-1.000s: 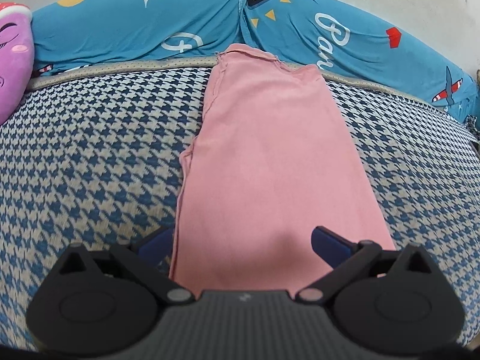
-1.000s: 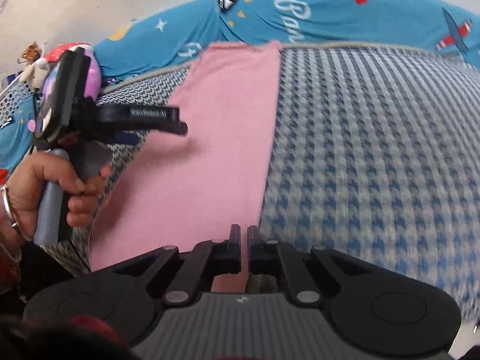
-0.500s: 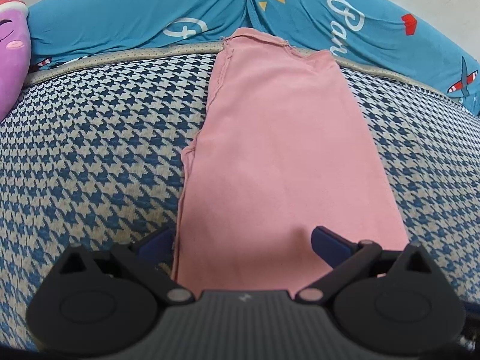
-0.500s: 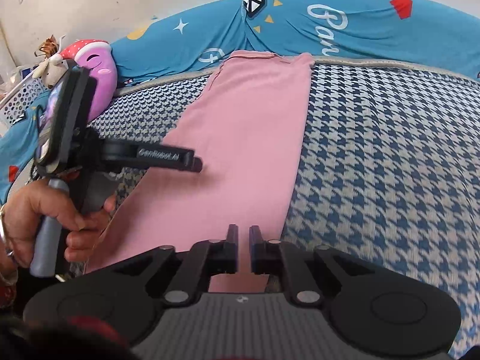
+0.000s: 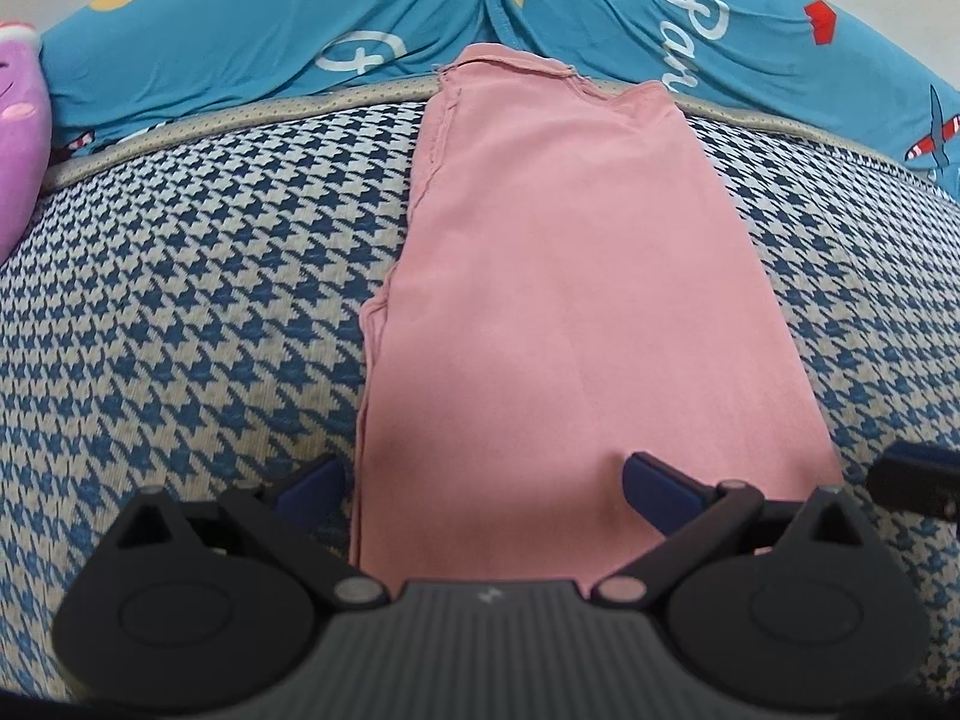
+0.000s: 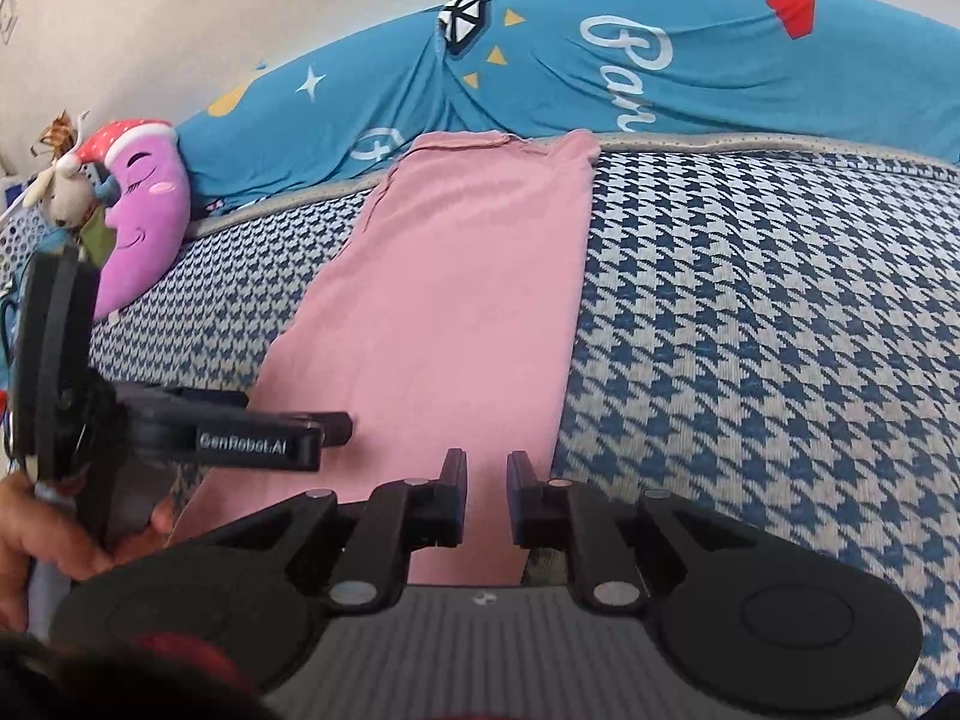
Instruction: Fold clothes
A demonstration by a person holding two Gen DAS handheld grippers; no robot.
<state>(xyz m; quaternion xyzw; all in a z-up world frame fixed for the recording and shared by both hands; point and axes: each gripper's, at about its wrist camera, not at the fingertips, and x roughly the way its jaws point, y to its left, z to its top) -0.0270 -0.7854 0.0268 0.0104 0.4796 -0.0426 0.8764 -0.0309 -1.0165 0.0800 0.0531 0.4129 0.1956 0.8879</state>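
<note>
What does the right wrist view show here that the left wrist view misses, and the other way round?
Only the right wrist view shows the hand holding the left tool from the side, a small plush toy and the whole purple moon cushion. Only the left wrist view shows the left tool's wide-open fingers straddling the near end of the pink garment, and its layered left edge. Both show the garment lying flat on the houndstooth cover, with the blue bedding behind.
</note>
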